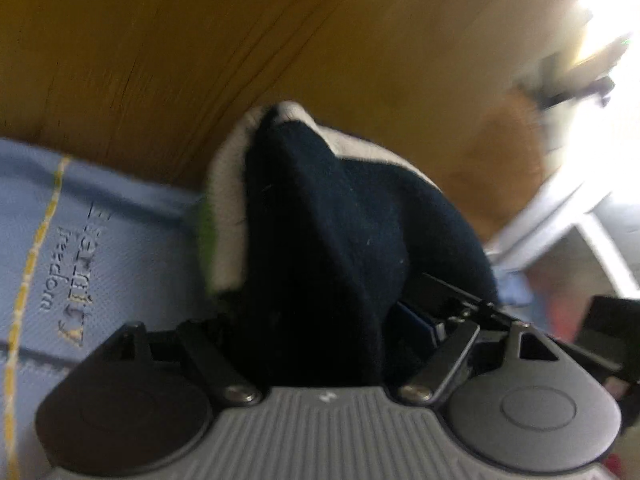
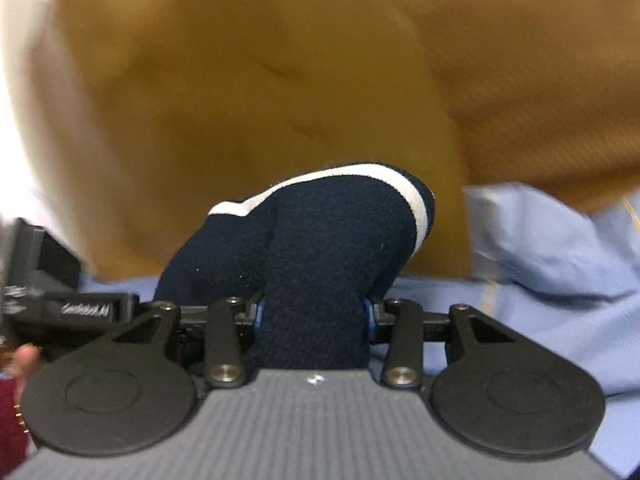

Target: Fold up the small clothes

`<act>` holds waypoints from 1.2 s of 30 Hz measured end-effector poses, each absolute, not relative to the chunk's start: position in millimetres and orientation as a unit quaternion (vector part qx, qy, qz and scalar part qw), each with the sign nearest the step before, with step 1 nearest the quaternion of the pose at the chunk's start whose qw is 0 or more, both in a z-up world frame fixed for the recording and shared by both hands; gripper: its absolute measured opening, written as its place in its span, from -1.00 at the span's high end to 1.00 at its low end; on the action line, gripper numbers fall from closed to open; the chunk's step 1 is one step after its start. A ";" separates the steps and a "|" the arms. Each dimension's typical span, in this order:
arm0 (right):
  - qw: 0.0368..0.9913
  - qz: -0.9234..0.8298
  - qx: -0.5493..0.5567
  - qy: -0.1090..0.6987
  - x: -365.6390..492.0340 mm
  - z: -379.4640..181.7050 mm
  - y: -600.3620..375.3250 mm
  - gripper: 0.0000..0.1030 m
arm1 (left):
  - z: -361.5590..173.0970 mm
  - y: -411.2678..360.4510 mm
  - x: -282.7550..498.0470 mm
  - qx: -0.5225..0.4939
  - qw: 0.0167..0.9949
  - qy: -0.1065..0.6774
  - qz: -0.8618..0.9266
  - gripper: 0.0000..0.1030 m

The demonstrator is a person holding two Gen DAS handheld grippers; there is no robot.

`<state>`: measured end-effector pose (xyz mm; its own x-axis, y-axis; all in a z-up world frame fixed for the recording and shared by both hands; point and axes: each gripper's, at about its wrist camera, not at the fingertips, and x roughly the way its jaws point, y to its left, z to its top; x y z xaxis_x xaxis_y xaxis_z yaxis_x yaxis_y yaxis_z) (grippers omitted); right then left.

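A small navy garment [image 1: 340, 220] with a white band is bunched up between the jaws of my left gripper [image 1: 320, 320]. It hides the fingertips, and only a bit of a blue pad [image 1: 416, 322] shows at its right side. In the right wrist view the same navy cloth [image 2: 320, 232], with a white stripe along its top, is pinched in my right gripper [image 2: 314, 314]. That gripper's blue pads [image 2: 259, 312] press against both sides of the cloth. The two grippers hold the cloth close together.
A light-blue cloth [image 1: 100, 248] with a yellow stitched line and printed lettering lies under and beside the grippers [image 2: 560, 260]. Mustard-brown fabric [image 1: 200, 40] fills the background [image 2: 240, 100]. White furniture [image 1: 560, 208] stands at the right. A fingertip [image 2: 26, 360] shows at the left edge.
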<state>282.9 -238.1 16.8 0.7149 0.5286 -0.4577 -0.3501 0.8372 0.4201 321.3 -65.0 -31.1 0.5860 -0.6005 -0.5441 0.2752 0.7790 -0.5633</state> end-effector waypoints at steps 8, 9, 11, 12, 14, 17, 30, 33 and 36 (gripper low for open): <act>0.927 0.194 0.162 0.276 278.4 10.2 -242.7 -0.52 | -29.4 -69.3 298.7 -0.194 0.892 0.347 -0.214 -0.73; 0.929 0.187 0.163 0.274 273.7 12.9 -242.2 -0.52 | -28.4 -67.9 289.7 -0.188 0.899 0.340 -0.204 -0.75; 0.934 0.161 0.167 0.272 257.6 18.4 -244.5 -0.52 | -25.0 -65.9 275.1 -0.178 0.903 0.341 -0.193 -0.79; 0.936 0.153 0.168 0.269 246.1 19.7 -249.2 -0.52 | -25.0 -64.3 266.6 -0.173 0.904 0.344 -0.186 -0.78; 0.940 0.139 0.166 0.263 217.1 24.4 -251.4 -0.52 | -22.3 -59.3 245.0 -0.163 0.910 0.338 -0.177 -0.79; 0.942 0.134 0.161 0.262 169.7 21.1 -259.6 -0.52 | -18.5 -58.8 209.8 -0.135 0.917 0.336 -0.166 -0.80; 0.944 0.123 0.094 0.290 28.5 -2.8 -208.4 -0.57 | -17.1 -52.7 68.8 -0.031 0.937 0.336 -0.091 -0.92; 0.945 0.119 0.123 0.280 2.8 -2.4 -207.8 -0.63 | -19.1 -52.9 45.1 -0.026 0.938 0.334 -0.085 -0.99; 0.944 0.104 0.157 0.270 -16.7 -3.2 -213.6 -0.67 | -20.3 -56.5 31.4 -0.017 0.940 0.332 -0.080 -0.99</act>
